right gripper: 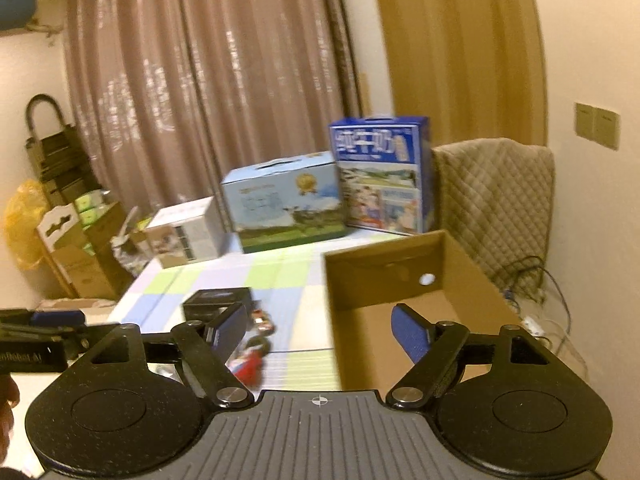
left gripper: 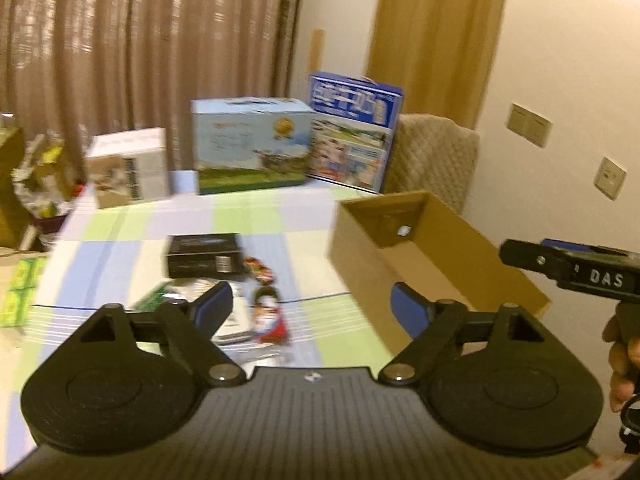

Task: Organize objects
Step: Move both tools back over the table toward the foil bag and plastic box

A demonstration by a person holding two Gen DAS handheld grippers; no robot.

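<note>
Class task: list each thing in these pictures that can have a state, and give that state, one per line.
Left gripper: open, nothing between its fingers.
Right gripper: open, holding nothing.
Cardboard box: open-topped, looks empty.
Black box: closed, lying flat on the table.
Curtain: drawn.

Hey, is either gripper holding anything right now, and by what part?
Nothing is held. The left gripper and right gripper are both open and empty.

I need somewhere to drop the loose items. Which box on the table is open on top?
The plain brown cardboard box at the table's right edge: its top is open, showing its inside. The printed cartons behind it are closed.
</note>
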